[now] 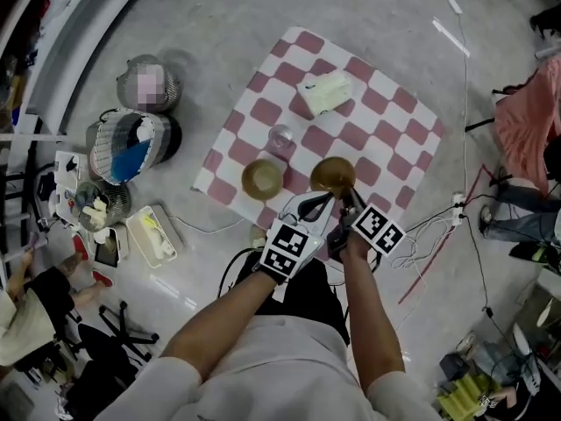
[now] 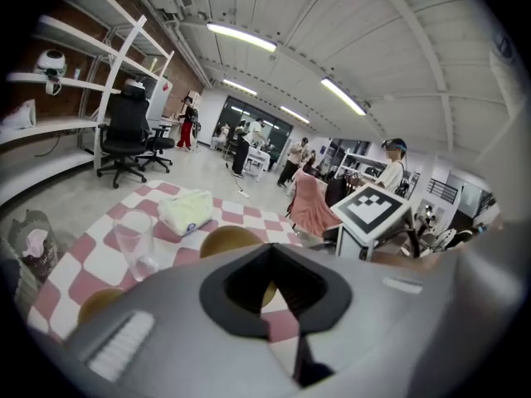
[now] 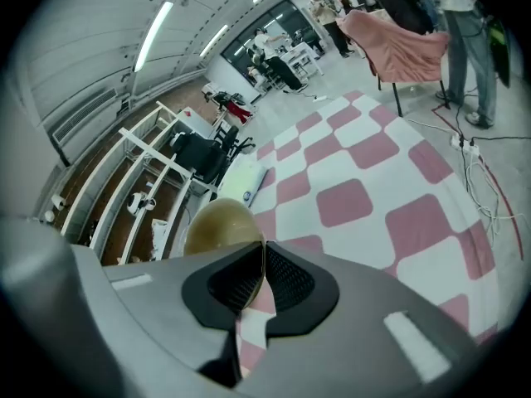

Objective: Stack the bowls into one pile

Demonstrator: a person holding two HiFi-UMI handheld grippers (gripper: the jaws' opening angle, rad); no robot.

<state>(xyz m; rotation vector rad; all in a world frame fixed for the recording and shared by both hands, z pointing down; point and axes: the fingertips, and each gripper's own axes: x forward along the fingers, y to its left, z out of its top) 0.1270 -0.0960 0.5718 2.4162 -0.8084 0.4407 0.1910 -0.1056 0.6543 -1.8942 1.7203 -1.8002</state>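
Grey concrete floor carries a flat red-and-white checked cloth [image 1: 386, 121]. Both bare forearms reach forward close together, so the 2 grippers sit side by side at the cloth's near edge. The right gripper [image 3: 261, 284] has its fingers squeezed shut on the thin rim of a smooth, shiny, round brown bowl [image 3: 222, 226]. The left gripper [image 2: 274, 293] points at that same bowl, with its fingers a little apart and nothing between them. A second round brown bowl [image 1: 262, 179] sits upright on the cloth just to the left, not touching the first. A clear drinking glass [image 1: 280, 137] stands behind them. A soft pale-green packet [image 1: 324, 92] lies further back.
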